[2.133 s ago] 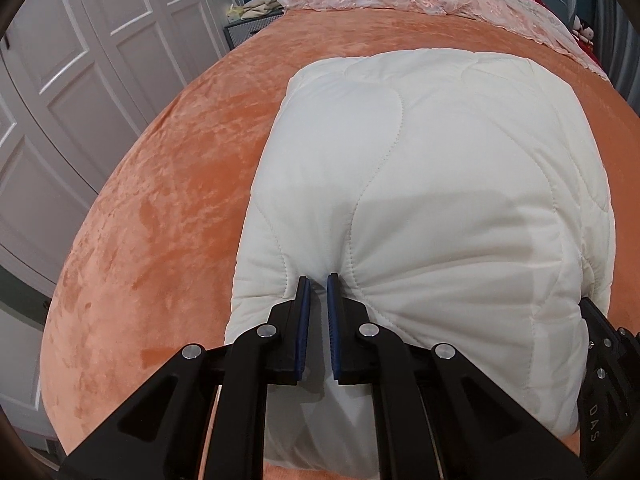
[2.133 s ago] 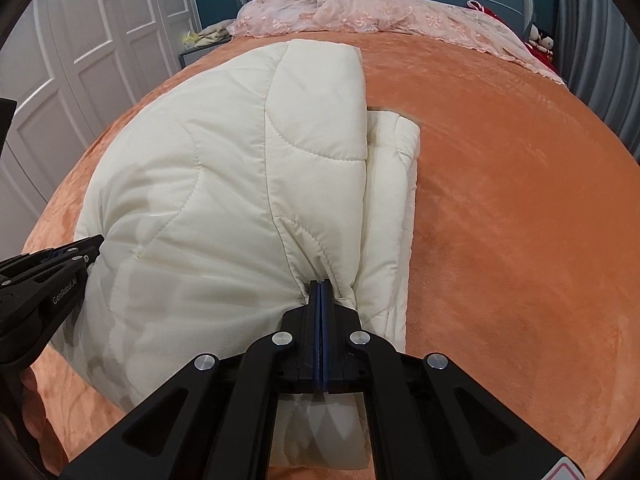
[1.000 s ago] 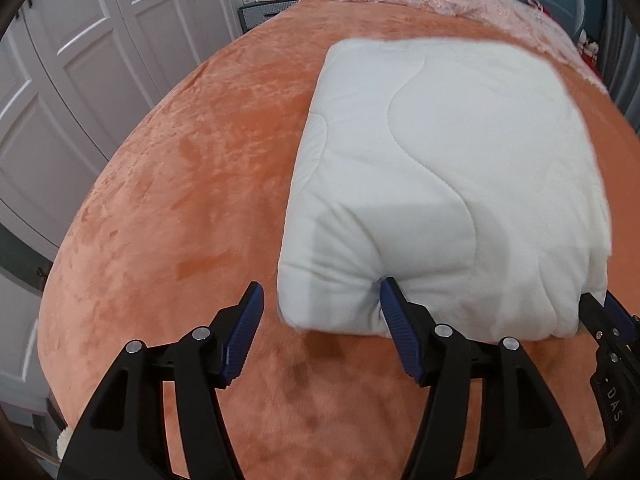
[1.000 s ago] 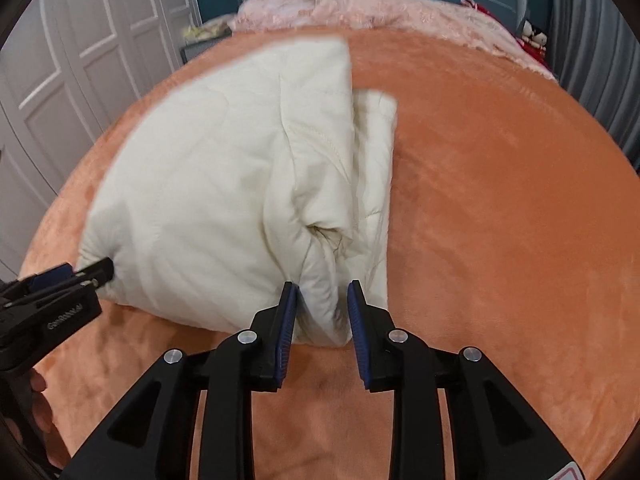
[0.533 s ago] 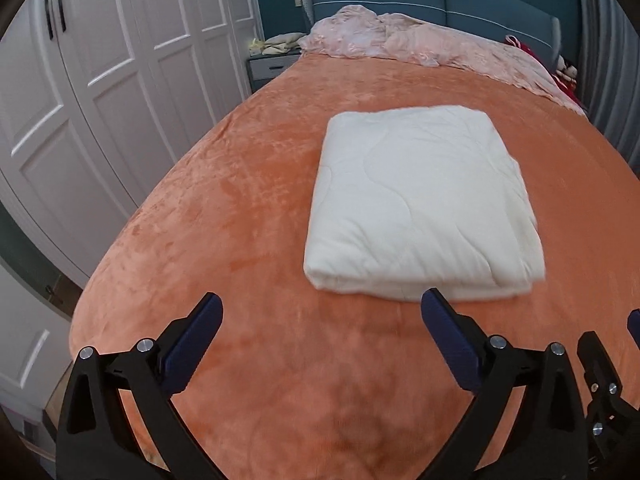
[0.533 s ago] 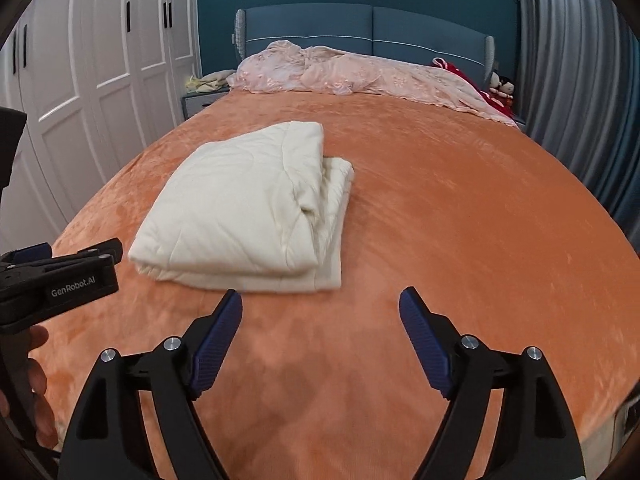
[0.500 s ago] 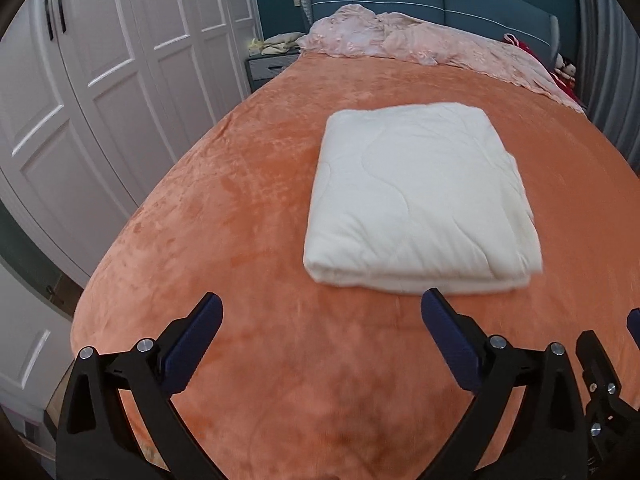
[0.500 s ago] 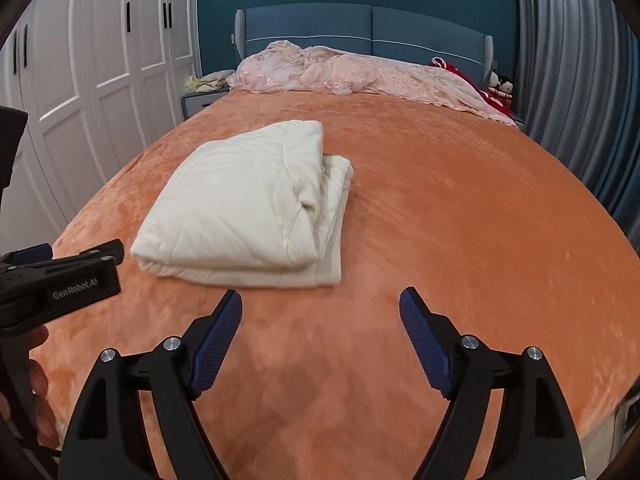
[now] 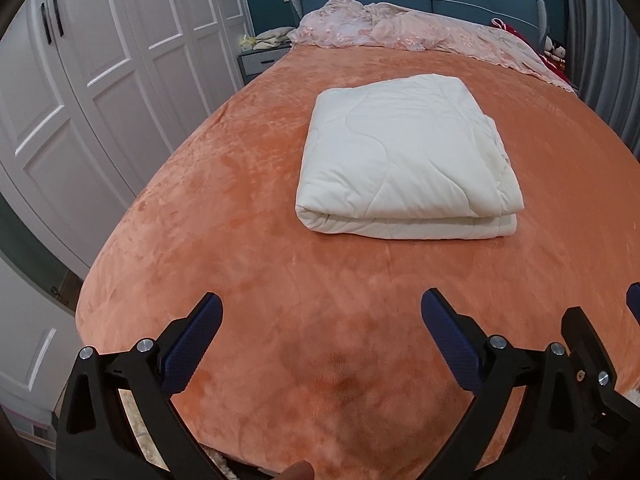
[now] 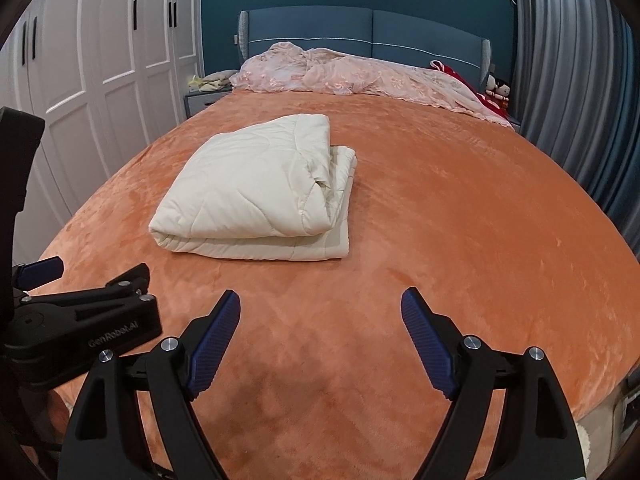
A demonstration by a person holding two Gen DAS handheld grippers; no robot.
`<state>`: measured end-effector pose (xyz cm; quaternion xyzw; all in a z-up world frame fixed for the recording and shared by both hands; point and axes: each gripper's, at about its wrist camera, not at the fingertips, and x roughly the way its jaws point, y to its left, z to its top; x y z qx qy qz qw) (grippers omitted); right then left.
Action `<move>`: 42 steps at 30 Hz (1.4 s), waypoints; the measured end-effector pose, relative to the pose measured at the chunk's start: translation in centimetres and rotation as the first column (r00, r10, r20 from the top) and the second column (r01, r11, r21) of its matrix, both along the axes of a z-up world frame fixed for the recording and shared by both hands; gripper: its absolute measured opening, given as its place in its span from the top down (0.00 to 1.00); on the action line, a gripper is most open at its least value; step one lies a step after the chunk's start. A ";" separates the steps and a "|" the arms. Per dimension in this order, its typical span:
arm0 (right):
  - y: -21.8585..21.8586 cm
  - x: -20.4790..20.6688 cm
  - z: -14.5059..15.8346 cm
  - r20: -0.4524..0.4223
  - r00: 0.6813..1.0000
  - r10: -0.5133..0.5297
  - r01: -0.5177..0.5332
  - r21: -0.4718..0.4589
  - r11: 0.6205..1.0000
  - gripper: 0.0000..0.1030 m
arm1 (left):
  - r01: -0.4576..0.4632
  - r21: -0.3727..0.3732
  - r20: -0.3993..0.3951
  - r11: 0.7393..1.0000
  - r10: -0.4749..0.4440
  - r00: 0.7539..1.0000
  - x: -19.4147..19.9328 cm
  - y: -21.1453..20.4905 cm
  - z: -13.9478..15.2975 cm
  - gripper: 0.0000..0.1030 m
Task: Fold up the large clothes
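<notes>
A cream quilted garment [image 9: 404, 160] lies folded into a thick rectangle on the orange bed cover [image 9: 248, 264]; in the right wrist view the same bundle [image 10: 260, 196] sits left of centre, its loose layered edge facing right. My left gripper [image 9: 320, 308] hovers over the foot of the bed, well short of the bundle, jaws wide open and empty. My right gripper [image 10: 320, 304] stands open too, nothing between its blue pads [image 10: 424, 336], with the left gripper's body [image 10: 80, 320] beside it at the left edge.
White wardrobe doors [image 9: 80, 92] line the left side. A pink lace bedspread [image 10: 352, 76] is heaped against the blue headboard [image 10: 368, 28]. A grey nightstand [image 9: 260, 60] stands by the bed's far left corner. Grey curtains [image 10: 580, 80] hang on the right.
Both grippers let go of the cream garment, opened wide and drew back toward the foot of the bed, rising a little. The garment now lies flat and folded.
</notes>
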<state>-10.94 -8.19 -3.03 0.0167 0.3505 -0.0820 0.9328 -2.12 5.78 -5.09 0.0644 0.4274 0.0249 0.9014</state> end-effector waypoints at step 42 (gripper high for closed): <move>1.2 -0.2 -0.6 -0.020 1.000 -0.023 0.023 0.019 1.000 0.21 | -0.041 -0.002 -0.002 0.999 0.041 0.999 -0.5 0.9 -0.4 0.06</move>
